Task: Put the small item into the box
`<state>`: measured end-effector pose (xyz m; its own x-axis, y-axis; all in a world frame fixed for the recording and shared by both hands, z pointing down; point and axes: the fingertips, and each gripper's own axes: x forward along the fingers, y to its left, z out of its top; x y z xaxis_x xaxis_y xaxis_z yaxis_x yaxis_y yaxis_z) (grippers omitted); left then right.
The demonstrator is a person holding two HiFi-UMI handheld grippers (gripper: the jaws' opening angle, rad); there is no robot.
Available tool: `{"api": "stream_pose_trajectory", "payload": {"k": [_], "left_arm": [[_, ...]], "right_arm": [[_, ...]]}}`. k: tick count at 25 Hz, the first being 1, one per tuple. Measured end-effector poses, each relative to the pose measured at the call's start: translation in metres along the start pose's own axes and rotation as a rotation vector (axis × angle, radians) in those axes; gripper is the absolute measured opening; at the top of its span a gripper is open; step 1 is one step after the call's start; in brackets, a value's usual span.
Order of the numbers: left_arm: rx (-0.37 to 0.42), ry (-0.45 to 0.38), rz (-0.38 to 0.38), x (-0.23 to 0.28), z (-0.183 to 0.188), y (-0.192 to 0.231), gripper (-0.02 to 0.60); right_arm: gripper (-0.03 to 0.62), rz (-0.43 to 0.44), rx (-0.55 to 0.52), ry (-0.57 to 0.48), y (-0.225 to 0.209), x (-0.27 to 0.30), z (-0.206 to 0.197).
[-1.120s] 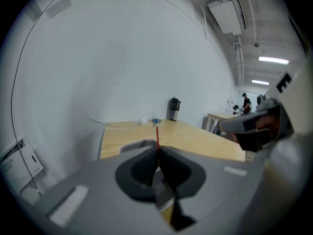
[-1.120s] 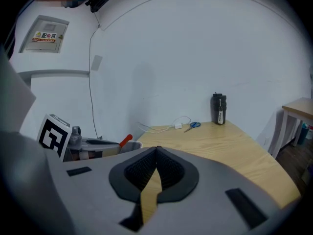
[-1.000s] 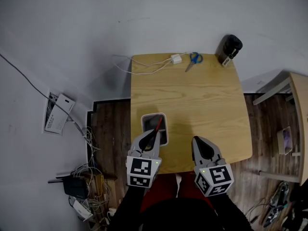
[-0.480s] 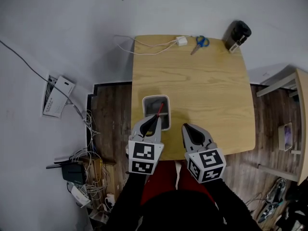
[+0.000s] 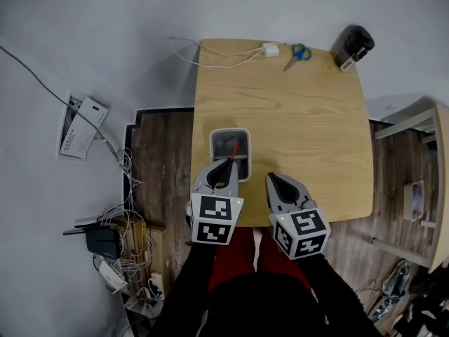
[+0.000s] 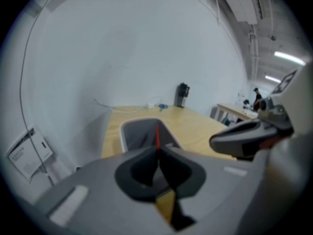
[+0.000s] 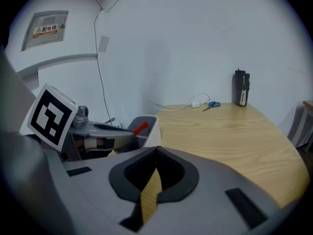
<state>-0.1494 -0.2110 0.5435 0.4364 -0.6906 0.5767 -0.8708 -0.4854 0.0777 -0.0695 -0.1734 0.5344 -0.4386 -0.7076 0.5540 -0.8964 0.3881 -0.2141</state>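
Right gripper view alone shows the rounded tip of the red item (image 7: 140, 128).

Head view: high above the person, facing steeply down. The whole wooden table (image 5: 295, 118) is in frame, seen from far off.

Left gripper view: low, just behind the left gripper (image 6: 157, 150), facing along the tabletop to the far wall. The box (image 6: 139, 131) is very near.

Right gripper view: equally low, behind the right gripper (image 7: 156, 148), facing the same way.

Shared by all three views: box, red stick (image 7: 140, 128), black bottle (image 7: 241, 87), scissors (image 7: 211, 105). Each gripper view catches the other gripper at its inner edge.
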Motion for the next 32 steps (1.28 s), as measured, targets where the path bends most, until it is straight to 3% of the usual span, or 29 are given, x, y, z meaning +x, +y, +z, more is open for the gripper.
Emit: {"api": "stream_pose_trajectory", "payload": {"k": [17,32], "left_arm": [[-0.039,0.001,0.000,0.003,0.004,0.003,0.038],[-0.034,-0.100,-0.020,-0.026,0.034,0.009,0.005]], "right_arm": [[0.008,0.001,-0.010,0.003,0.001,0.002,0.001],[0.008,0.005,-0.049,-0.109,0.013,-0.011,0.048]]}}
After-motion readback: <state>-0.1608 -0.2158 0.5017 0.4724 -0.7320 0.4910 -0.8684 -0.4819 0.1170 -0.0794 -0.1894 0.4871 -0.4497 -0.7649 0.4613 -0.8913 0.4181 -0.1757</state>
